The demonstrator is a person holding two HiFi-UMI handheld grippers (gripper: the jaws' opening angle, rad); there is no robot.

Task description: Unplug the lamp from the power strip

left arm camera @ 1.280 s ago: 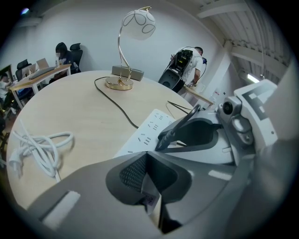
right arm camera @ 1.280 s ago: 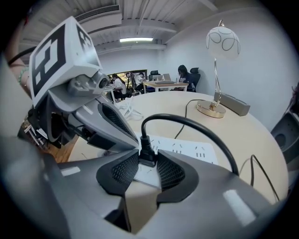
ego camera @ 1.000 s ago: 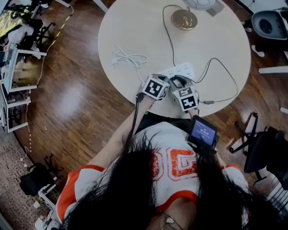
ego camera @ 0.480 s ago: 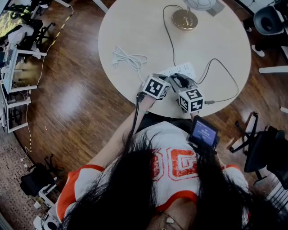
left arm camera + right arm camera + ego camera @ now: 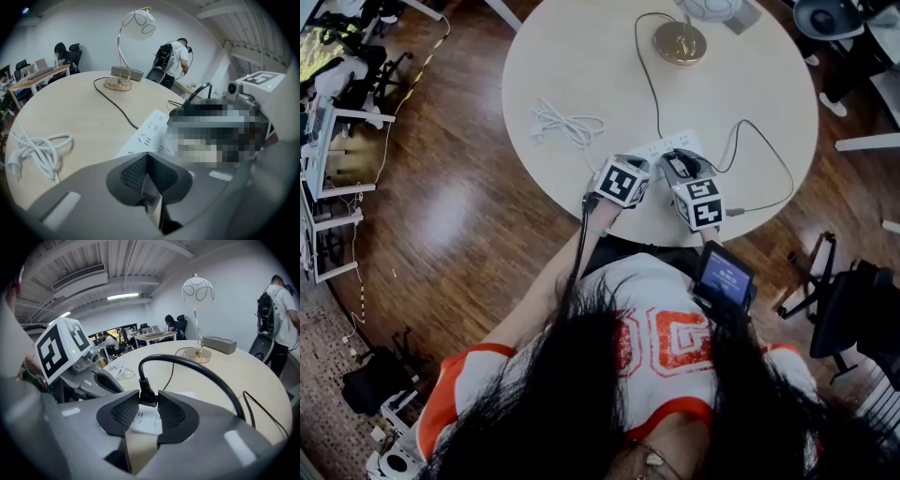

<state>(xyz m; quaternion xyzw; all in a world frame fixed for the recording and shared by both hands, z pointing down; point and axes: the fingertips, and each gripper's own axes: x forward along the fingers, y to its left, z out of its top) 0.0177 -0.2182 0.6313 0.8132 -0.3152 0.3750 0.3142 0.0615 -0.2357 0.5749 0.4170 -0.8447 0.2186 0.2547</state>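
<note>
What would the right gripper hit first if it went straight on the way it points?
Most likely the white power strip, lying just beyond the right gripper's tips; depth is hard to judge. The gripper is shut on the black plug.

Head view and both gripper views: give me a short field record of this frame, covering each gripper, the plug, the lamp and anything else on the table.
left gripper: jaws together, apparently clamped on the near end of the power strip
right gripper: pads pressed on the black plug
plug: upright over the strip; cannot tell whether its prongs are out
lamp: upright at the far side, black cord running to the strip
other: coiled white cable lying loose on the round table
</note>
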